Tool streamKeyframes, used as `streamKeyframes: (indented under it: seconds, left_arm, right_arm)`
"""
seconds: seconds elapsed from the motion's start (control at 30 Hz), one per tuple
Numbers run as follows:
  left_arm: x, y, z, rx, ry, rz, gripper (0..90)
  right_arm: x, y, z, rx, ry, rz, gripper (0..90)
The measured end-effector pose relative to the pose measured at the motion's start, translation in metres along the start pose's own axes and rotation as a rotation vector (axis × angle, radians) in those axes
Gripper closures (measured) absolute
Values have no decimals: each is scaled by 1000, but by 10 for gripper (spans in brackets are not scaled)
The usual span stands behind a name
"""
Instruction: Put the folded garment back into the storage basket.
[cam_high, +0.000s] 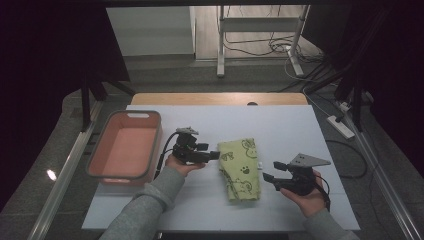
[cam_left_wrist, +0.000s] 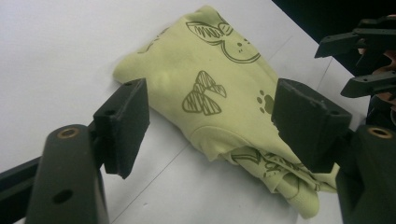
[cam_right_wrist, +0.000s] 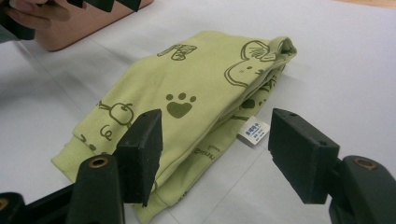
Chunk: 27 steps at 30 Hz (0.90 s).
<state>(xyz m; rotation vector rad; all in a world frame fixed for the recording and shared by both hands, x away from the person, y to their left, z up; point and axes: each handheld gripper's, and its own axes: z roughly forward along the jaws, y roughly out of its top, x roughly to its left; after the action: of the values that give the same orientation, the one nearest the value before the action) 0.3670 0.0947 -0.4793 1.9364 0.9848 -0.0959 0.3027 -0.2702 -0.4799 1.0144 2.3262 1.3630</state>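
Observation:
A folded yellow-green cloth (cam_high: 240, 169) printed with a rabbit, a butterfly and paw marks lies in the middle of the white table (cam_high: 280, 125). My left gripper (cam_high: 216, 155) is open at the cloth's left edge, its jaws spread wide on either side of the cloth (cam_left_wrist: 219, 93) without holding it. To the cloth's right my right gripper (cam_high: 272, 170) is open too, its jaws pointing at the cloth (cam_right_wrist: 187, 102) and standing apart from it. A small white label (cam_right_wrist: 252, 131) sticks out from the cloth's folded layers.
A pink bin (cam_high: 126, 145) with a grey rim stands at the table's left, just beyond the left hand. The right gripper (cam_left_wrist: 359, 60) shows past the cloth in the left gripper view. Behind the table are a white stand (cam_high: 260, 35), floor cables and a power strip (cam_high: 341, 126).

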Motion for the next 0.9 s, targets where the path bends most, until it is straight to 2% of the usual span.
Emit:
streamKeyframes:
  seconds: [0.17, 0.37, 0.47, 0.67, 0.9]
  left_arm:
    - [-1, 1, 10, 9, -5, -13, 264]
    - [-3, 2, 29, 54, -17, -27, 233]
    - [-3, 3, 37, 62, -16, -47, 216]
    - [5, 4, 49, 45, -7, -105, 203]
    - [16, 1, 61, 62, 7, -154, 165]
  right_arm:
    - [-1, -1, -2, 3, -8, 1, 365]
    - [-2, -2, -3, -2, -14, 7, 365]
    - [-2, -2, -3, 1, -16, 6, 365]
    - [-1, -2, -1, 8, -16, 0, 365]
    - [-1, -3, -1, 13, -17, 2, 365]
